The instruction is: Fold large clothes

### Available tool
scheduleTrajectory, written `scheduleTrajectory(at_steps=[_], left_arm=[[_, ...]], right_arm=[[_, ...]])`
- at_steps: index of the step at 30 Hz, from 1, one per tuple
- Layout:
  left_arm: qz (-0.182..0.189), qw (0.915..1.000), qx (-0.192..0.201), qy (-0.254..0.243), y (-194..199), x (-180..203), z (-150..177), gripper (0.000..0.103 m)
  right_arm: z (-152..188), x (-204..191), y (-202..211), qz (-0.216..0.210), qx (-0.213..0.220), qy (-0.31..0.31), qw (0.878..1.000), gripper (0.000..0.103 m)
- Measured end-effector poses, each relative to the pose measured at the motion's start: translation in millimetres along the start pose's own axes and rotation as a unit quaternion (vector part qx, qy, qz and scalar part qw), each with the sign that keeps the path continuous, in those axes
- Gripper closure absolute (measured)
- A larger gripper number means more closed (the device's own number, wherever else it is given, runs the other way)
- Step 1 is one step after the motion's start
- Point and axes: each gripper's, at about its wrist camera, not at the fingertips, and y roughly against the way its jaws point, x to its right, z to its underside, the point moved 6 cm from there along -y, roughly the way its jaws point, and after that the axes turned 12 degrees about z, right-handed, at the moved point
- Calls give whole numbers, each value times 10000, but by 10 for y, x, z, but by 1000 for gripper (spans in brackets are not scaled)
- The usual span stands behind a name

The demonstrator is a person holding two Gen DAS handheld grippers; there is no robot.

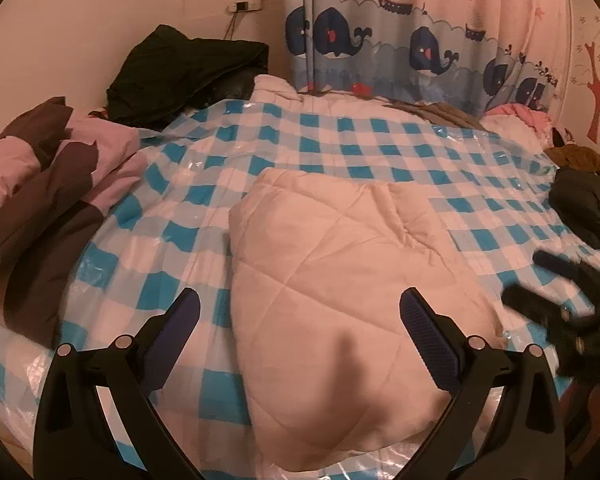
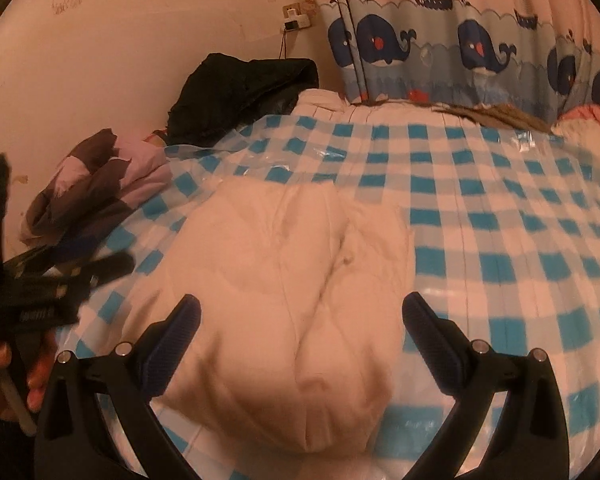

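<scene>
A cream quilted garment (image 1: 332,280) lies folded into a thick bundle on the blue-and-white checked bed cover (image 1: 340,140). My left gripper (image 1: 300,320) hovers over its near end, open, with nothing between its fingers. The right wrist view shows the same bundle (image 2: 292,280) below my right gripper (image 2: 300,320), which is also open and holds nothing. The right gripper (image 1: 568,304) appears blurred at the right edge of the left wrist view. In the right wrist view the left gripper (image 2: 52,276) shows blurred at the left edge, above a hand (image 2: 4,376).
A purple and brown garment (image 1: 48,184) is heaped at the bed's left side, with a black garment (image 1: 188,76) behind it against the wall. A dark bundle (image 1: 584,208) lies at the right edge. A whale-print curtain (image 1: 412,40) hangs at the back. Clear plastic covers the checked cloth.
</scene>
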Motion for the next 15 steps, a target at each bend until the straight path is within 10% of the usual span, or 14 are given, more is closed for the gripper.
scheduleTrajectory(at_steps=[15], left_arm=[[-160, 9989, -438, -48, -154, -38, 166, 7]], right_arm=[[78, 40, -148, 195, -776, -107, 9967, 6]])
